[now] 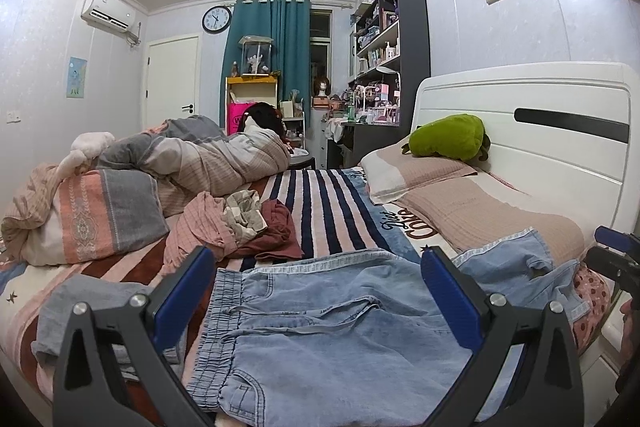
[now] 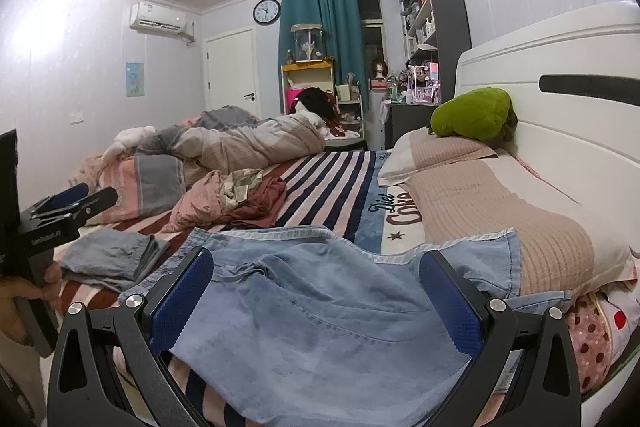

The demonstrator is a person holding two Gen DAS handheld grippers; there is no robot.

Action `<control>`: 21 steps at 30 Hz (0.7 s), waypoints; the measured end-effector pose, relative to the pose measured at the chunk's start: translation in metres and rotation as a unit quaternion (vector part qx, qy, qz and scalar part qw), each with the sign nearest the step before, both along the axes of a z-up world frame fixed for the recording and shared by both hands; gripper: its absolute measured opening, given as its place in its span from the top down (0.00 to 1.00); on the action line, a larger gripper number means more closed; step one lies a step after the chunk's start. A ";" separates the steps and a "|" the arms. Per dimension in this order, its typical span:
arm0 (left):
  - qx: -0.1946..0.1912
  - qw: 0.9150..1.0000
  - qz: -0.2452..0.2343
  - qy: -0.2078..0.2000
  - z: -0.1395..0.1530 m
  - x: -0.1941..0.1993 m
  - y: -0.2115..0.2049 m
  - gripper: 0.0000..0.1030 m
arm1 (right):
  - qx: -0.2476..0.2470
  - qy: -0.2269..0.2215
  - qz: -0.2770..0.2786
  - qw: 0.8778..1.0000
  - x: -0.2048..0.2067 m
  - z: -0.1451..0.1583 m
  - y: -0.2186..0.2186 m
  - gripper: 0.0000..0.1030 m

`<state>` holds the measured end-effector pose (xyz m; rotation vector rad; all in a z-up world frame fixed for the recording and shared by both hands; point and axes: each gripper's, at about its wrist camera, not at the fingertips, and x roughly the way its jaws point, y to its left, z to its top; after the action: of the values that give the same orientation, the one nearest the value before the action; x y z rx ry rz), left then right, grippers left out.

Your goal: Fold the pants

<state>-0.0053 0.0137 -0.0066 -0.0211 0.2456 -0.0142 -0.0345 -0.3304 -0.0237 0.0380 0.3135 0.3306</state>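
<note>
Light blue denim pants [image 1: 340, 327] lie spread flat on the striped bed blanket [image 1: 320, 207]. In the left wrist view the elastic waistband and drawstring are at the near left. My left gripper [image 1: 318, 287] hovers open over the waist area, its blue pads wide apart and holding nothing. In the right wrist view the pants [image 2: 320, 307] show their leg part, the hems reaching the pillow. My right gripper [image 2: 316, 291] is open above the cloth with nothing between its fingers. Each gripper also shows at the edge of the other's view, the left gripper [image 2: 68, 203] held by a hand.
A folded grey garment [image 2: 112, 259] lies left of the pants. A heap of pink, plaid and maroon clothes [image 1: 240, 223] sits further back. Pillows [image 1: 480, 211] and a green plush [image 1: 448, 137] line the white headboard [image 1: 540, 115] on the right. A bunched duvet [image 1: 200, 155] fills the far left.
</note>
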 end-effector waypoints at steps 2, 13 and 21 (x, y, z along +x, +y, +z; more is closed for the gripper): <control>0.000 1.000 0.001 0.001 -0.001 0.002 0.000 0.01 | 0.001 0.001 0.000 1.000 0.001 0.000 -0.001 0.00; 0.005 1.000 -0.001 0.011 -0.005 0.010 0.001 0.01 | 0.008 0.004 -0.002 1.000 0.008 -0.004 -0.001 0.00; -0.010 0.998 -0.016 0.053 -0.037 0.030 0.001 0.01 | 0.043 0.032 -0.015 0.998 0.013 -0.032 -0.039 0.14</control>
<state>0.0247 0.0143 -0.0432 -0.0373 0.3528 -0.0467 -0.0211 -0.3690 -0.0561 0.1382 0.3611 0.3135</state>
